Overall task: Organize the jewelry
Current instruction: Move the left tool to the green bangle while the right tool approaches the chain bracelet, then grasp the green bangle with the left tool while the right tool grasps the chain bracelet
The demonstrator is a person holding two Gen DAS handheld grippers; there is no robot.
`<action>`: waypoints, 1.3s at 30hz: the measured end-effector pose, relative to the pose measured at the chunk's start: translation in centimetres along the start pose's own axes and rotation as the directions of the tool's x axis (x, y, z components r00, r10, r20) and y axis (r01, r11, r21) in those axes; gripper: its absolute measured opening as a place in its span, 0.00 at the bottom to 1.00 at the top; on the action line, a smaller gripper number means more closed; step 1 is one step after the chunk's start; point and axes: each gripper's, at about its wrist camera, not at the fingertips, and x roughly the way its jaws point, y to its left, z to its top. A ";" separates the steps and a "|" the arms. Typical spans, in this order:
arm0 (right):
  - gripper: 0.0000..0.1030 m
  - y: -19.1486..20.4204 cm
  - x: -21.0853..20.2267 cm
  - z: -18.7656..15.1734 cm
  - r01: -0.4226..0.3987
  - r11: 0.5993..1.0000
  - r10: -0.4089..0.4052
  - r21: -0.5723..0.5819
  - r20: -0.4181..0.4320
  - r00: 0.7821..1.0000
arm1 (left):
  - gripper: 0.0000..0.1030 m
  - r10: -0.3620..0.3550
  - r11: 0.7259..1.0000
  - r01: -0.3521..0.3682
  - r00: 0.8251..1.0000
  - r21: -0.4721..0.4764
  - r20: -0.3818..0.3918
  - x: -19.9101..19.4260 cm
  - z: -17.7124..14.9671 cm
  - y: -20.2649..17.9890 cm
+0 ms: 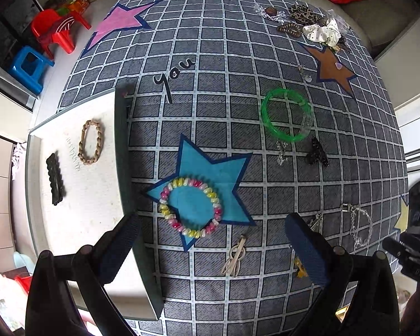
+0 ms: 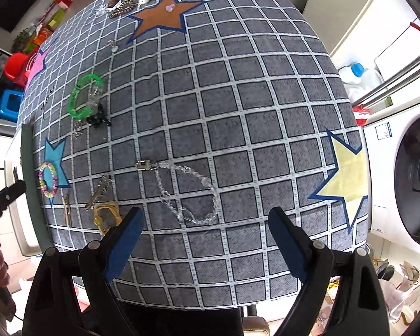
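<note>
My left gripper is open and empty, hovering over a pink-and-yellow bead bracelet on a blue star. A white tray at the left holds a tan chain bracelet and a black hair clip. A green bangle, a black claw clip and a gold hair pin lie on the checked cloth. My right gripper is open and empty above a clear crystal bracelet.
Scrunchies and clips are piled at the table's far edge. A yellow clip and a gold barrette lie left of my right gripper. A washing machine stands at the right; plastic stools stand on the floor.
</note>
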 end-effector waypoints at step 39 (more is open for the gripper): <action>0.53 4.7 6.8 5.8 0.087 0.903 -0.046 -0.421 0.106 0.993 | 0.70 0.008 0.994 -0.003 0.999 0.107 -0.039 9.8 10.3 -6.4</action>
